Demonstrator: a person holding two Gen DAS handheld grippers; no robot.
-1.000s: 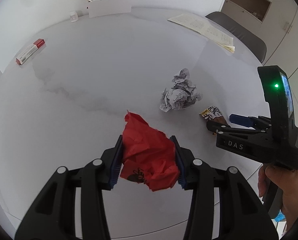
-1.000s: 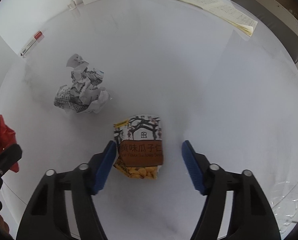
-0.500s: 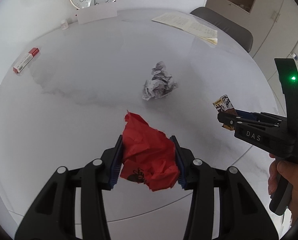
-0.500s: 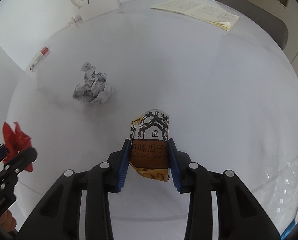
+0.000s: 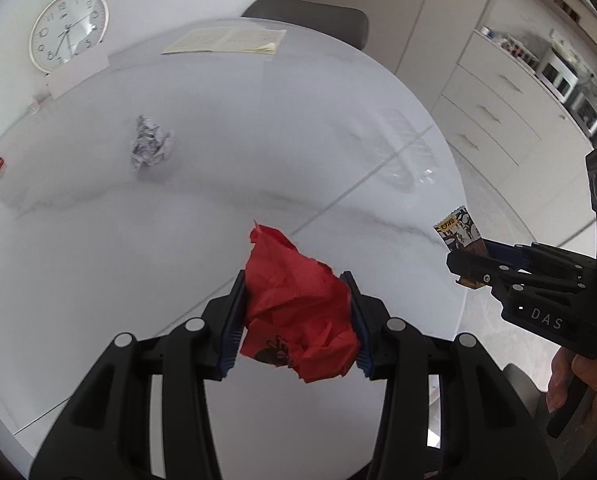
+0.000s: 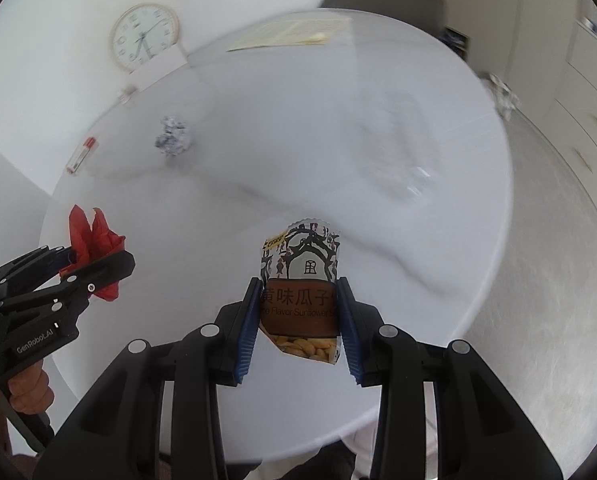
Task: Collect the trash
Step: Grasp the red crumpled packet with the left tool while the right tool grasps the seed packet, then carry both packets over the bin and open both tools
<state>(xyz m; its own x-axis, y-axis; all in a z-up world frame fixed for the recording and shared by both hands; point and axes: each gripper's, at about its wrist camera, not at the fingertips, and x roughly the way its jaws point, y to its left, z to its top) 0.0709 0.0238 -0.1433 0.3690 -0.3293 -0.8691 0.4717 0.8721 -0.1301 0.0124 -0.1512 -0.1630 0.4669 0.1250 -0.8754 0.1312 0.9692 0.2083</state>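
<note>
So I've got the big round white table under both cams, and the only loose piece of trash I can see on it is the crumpled newspaper ball, sitting far and to the left, well apart from both hands. No bin in either view, so I can't tell where the drop-off is. My left gripper is pinching the crumpled red wrapper, pads pressed into both its sides, held over the near edge of the table. My right gripper is clamped on the sunflower seed packet, which stands upright between the pads with its torn top pointing away from me; those jaws have just been closing on it and the packet is squeezed between them now. Both hands are full, so I reckon nothing else gets picked until these two go somewhere. The bit that matters for later: the paper ball lies up and left of both grippers, and in the right wrist view the left gripper sits on that same side, so I'd say the left hand is the nearer one. The ball is roughly round, no long axis to line up with.
</note>
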